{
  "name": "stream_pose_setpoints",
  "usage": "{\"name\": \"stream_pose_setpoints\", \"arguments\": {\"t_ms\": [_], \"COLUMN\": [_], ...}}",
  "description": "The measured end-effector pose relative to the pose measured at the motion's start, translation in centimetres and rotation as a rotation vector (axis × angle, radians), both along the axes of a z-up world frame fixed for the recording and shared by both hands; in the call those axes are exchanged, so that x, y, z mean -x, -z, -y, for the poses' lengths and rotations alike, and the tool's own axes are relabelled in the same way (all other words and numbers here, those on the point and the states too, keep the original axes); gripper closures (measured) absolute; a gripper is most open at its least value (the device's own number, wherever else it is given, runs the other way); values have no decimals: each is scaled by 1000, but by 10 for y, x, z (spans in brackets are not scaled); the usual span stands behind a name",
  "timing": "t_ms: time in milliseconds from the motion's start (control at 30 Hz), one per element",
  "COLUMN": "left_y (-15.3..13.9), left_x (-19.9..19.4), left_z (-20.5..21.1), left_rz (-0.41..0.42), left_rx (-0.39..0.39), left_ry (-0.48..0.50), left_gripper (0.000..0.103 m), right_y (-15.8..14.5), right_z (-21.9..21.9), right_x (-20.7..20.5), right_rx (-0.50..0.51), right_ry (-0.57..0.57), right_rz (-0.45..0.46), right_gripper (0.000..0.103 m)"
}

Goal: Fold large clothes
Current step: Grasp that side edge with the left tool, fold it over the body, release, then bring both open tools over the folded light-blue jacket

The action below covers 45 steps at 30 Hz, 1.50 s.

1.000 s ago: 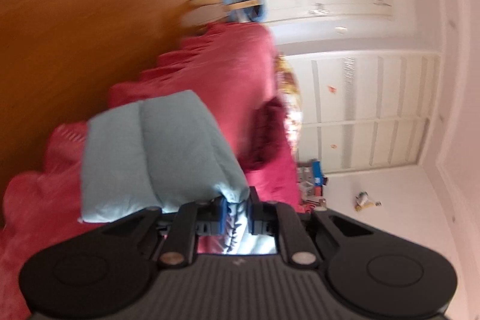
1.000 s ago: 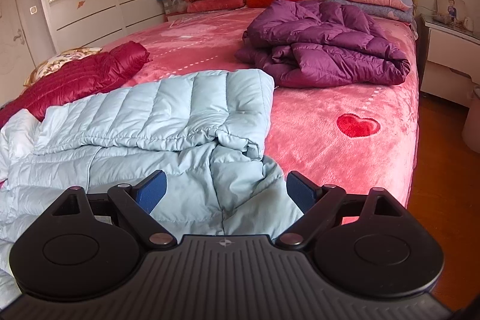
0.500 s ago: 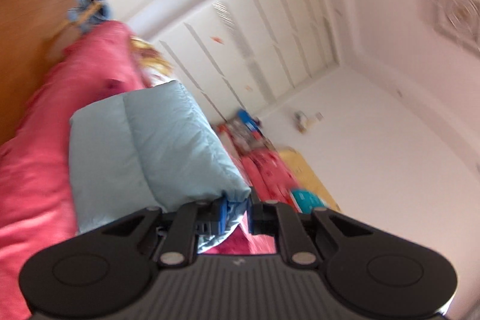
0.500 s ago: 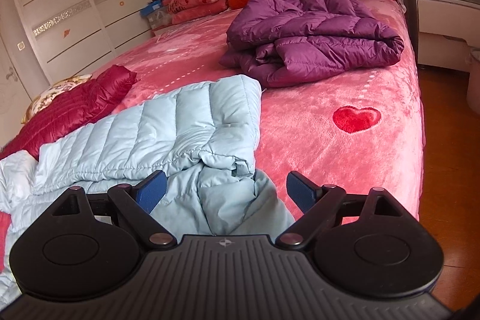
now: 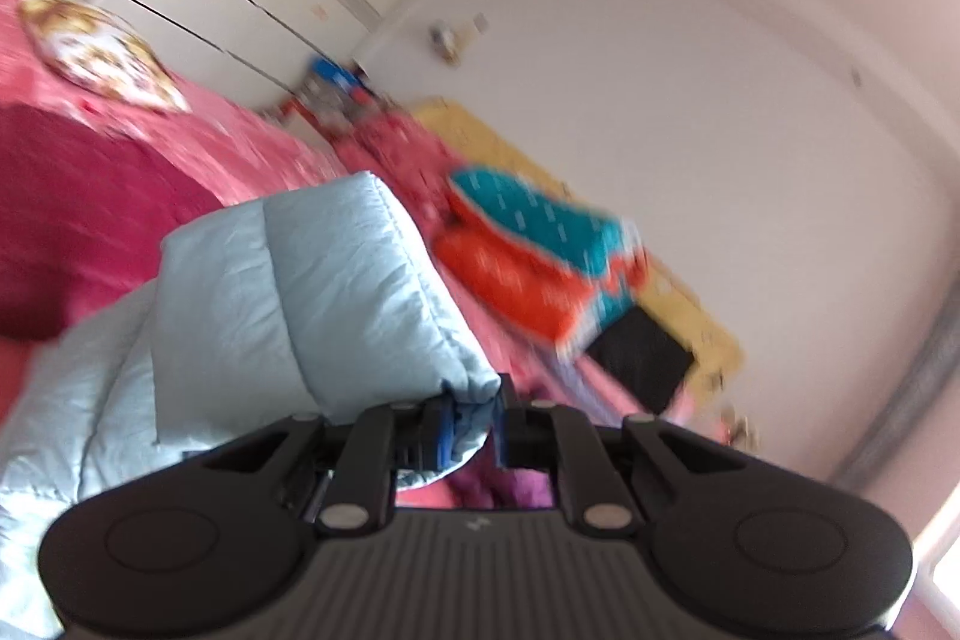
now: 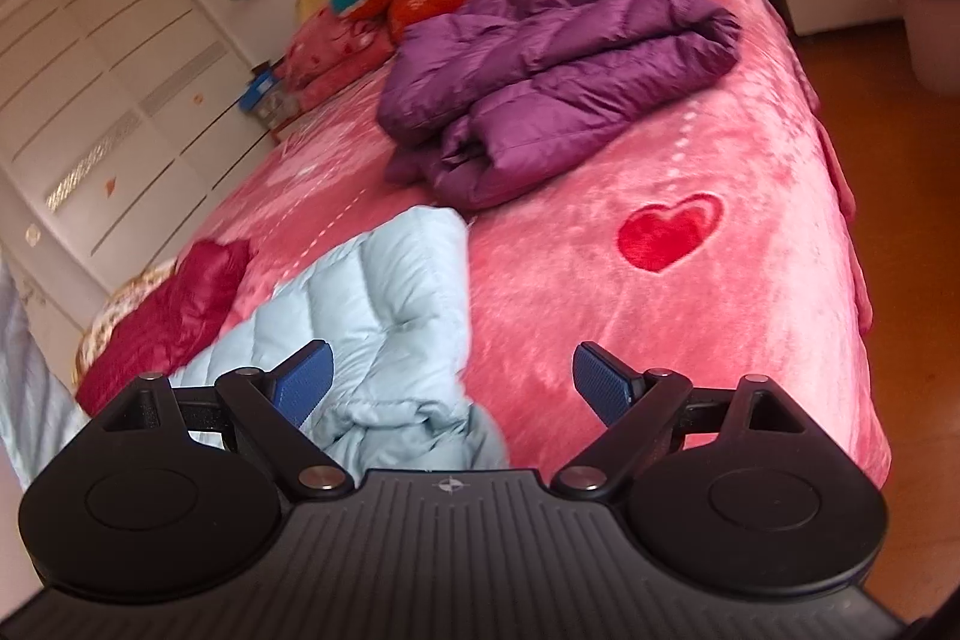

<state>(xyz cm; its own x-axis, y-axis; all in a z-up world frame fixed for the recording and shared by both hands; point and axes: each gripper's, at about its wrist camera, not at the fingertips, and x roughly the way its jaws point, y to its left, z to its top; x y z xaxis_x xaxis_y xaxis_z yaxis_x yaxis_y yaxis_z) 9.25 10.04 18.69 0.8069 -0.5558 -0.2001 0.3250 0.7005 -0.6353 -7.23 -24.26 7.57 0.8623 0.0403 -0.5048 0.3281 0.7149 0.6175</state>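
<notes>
Now the left claw [image 5: 471, 421], clenched on a corner of the pale blue jacket [image 5: 288, 292], has swung it up off the bed [image 6: 690, 316], starting a fold; the right claw [image 6: 450, 382] hangs released just above the jacket's bunched edge.

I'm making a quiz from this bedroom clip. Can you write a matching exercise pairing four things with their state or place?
1. light blue jacket
2. purple jacket
3. right gripper
4. dark red jacket

A. open, holding nothing
B. bundled mid-bed, beyond the red heart
C. pinched in the left gripper
D. near the wardrobe-side bed edge

Pairs: 1-C, 2-B, 3-A, 4-D
</notes>
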Motion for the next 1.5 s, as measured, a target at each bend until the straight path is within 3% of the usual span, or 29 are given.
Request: {"name": "stream_pose_setpoints", "arguments": {"t_ms": [300, 467, 567, 633, 733, 867, 967, 1067, 1233, 1367, 1500], "left_y": [70, 91, 97, 96, 95, 85, 78, 76, 102, 115, 118], "left_x": [-12, -21, -20, -15, -7, 6, 13, 7, -8, -2, 8], "left_z": [89, 107, 113, 115, 123, 131, 140, 151, 159, 164, 163], "left_rz": [-134, -177, -194, -185, -159, -89, -14, 38, -152, -214, -205], "left_rx": [-236, -297, -293, -288, -304, -316, -371, -481, -452, -448, -488], "left_ry": [193, 239, 269, 289, 337, 402, 443, 417, 562, 698, 718], "left_gripper": [93, 91, 70, 49, 32, 25, 13, 12, 12, 12, 10], "right_y": [7, 8, 6, 7, 8, 9, 12, 15, 15, 14, -5], "right_z": [21, 24, 21, 21, 20, 25, 32, 41, 54, 54, 38], "right_x": [4, -9, -18, -27, -37, -44, -45, -45, -43, -47, -56], "right_rx": [-98, -105, -90, -88, -94, -101, -114, -134, -162, -170, -120], "right_ry": [66, 49, 34, 23, 15, 28, 62, 103, 128, 104, -29], "right_rz": [9, 16, 24, 27, 32, 40, 44, 40, 65, 81, 162], "right_gripper": [0, 0, 0, 0, 0, 0, 0, 0, 0, 0, 0]}}
